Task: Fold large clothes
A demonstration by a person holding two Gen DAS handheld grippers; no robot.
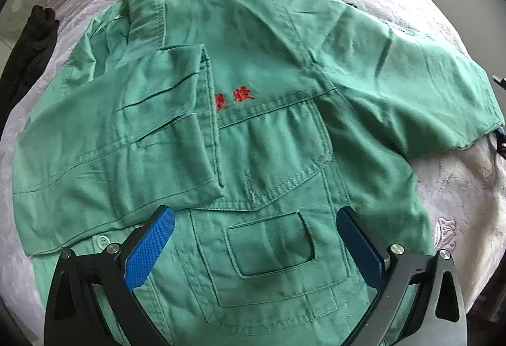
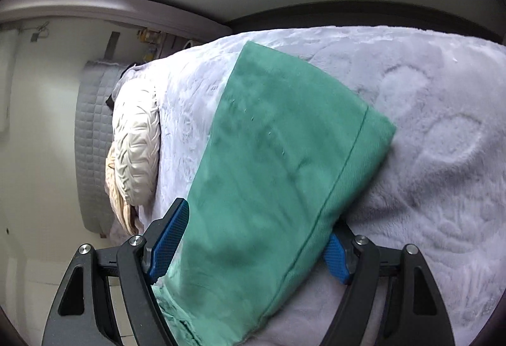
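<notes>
A green cotton work jacket with red embroidered characters (image 1: pixel 240 131) lies spread front-up on a pale lilac plush bedspread (image 1: pixel 458 188), filling the middle of the left wrist view. Its collar sits toward 11 o'clock, one sleeve is folded across the chest at 9 o'clock, and the other sleeve (image 1: pixel 411 86) stretches out flat toward 3 o'clock. The left gripper (image 1: pixel 254 238) hovers at 6 o'clock over the chest pocket, its blue-padded fingers (image 1: pixel 151 248) spread wide with nothing between them.

In the right wrist view, that outstretched sleeve (image 2: pixel 278 156) runs from 6 o'clock up toward 12 o'clock, its cuff end lying on the bedspread (image 2: pixel 442 140). The right gripper (image 2: pixel 253 238) has its jaws parted on either side of the sleeve; the cloth drapes between the blue pads (image 2: pixel 167 241) without being pinched. A cream quilted pillow (image 2: pixel 136 140) rests at 9 o'clock, well apart from the jacket, against a grey quilted headboard (image 2: pixel 91 131).
</notes>
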